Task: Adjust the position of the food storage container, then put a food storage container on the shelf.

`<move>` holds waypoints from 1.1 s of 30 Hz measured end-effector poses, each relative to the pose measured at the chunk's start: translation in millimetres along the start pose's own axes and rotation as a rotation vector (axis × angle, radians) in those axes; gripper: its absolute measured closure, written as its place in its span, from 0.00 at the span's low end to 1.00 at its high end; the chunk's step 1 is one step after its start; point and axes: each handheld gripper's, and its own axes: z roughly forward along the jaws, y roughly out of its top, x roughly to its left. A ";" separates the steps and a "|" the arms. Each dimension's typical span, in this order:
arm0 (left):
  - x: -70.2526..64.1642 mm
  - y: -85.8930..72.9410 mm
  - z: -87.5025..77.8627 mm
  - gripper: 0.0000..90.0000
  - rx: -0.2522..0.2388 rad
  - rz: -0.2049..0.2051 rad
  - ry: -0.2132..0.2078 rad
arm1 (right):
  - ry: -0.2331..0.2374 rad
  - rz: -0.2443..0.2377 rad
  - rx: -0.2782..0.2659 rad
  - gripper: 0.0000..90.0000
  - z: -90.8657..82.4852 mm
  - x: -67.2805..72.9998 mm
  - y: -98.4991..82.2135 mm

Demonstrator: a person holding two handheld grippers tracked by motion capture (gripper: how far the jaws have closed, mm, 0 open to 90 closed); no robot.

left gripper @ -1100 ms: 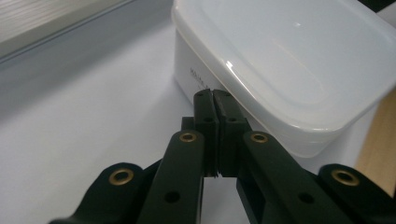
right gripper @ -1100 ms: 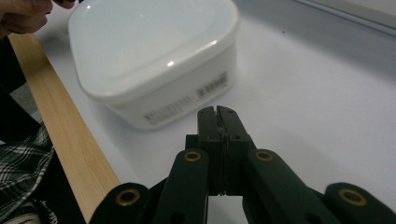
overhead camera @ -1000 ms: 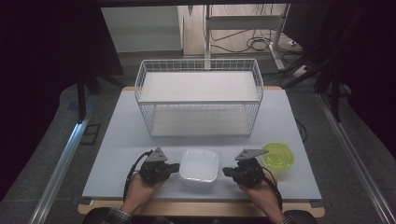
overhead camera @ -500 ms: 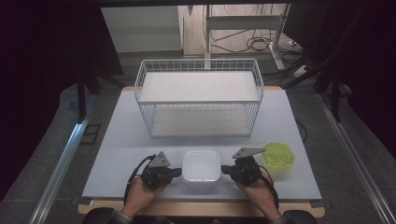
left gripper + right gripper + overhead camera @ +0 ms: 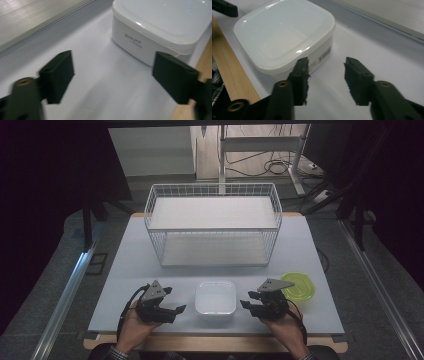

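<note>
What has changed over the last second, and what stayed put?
Both grippers drew slightly apart from the white lidded container: the left gripper edged left, the right gripper right. Both are open and hold nothing. The container, green lid and wire basket did not move.

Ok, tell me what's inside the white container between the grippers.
The white container looks empty; its lid or rim shows glare in both gripper views, so part of the interior cannot be confirmed.

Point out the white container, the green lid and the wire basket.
white container [image 5: 215, 297], high view, middle of its top.
green lid [image 5: 300, 287], high view, its centre.
wire basket [image 5: 214, 230], high view, front top rim.
</note>
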 end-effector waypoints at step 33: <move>-10.8 18.1 8.2 0.01 -0.012 -0.034 -0.126 | 0.045 0.010 -0.039 0.02 8.6 4.7 2.1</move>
